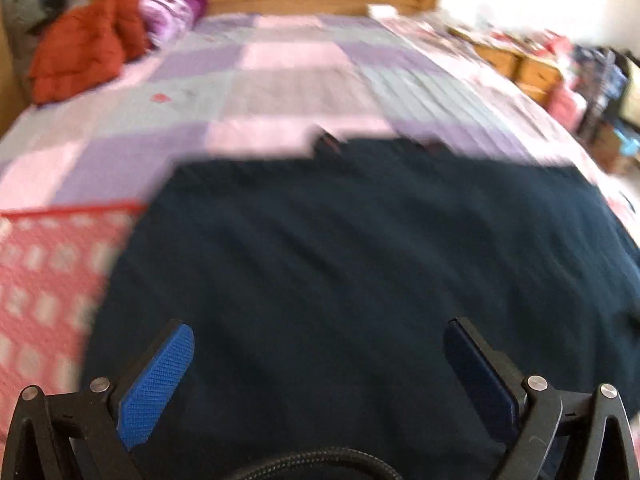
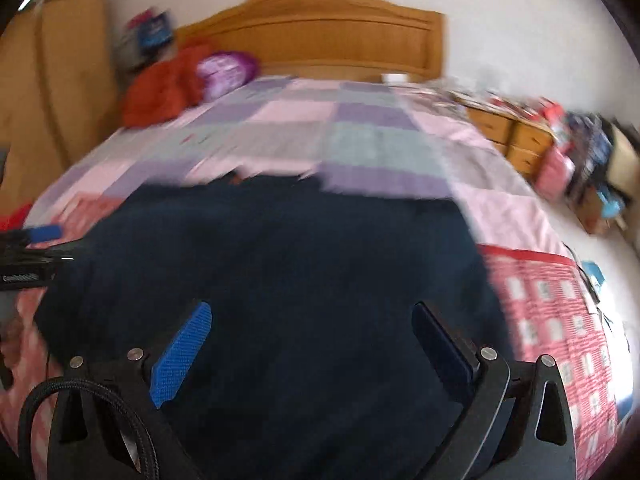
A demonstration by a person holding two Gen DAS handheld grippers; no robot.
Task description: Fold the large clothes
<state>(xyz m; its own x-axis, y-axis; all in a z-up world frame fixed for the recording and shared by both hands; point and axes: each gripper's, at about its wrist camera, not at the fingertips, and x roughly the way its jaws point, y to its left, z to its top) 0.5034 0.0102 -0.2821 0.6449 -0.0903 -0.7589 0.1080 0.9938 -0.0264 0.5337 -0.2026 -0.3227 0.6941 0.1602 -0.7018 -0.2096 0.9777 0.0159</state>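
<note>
On bed (image 1: 304, 76): dark garment (image 1: 360, 264), flat. Left hand-held gripper (image 1: 320, 364) and right hand-held gripper (image 2: 312, 344) spread, empty. Advice: pinch matching hem corners, lift evenly.

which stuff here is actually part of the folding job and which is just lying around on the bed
Part of the job:
- dark navy garment spread on the bed
- left gripper, open above it
- right gripper, open above it

Just lying about:
- red jacket near the headboard
- purple bundle beside it
- patchwork bedspread
- cluttered wooden drawers
</note>
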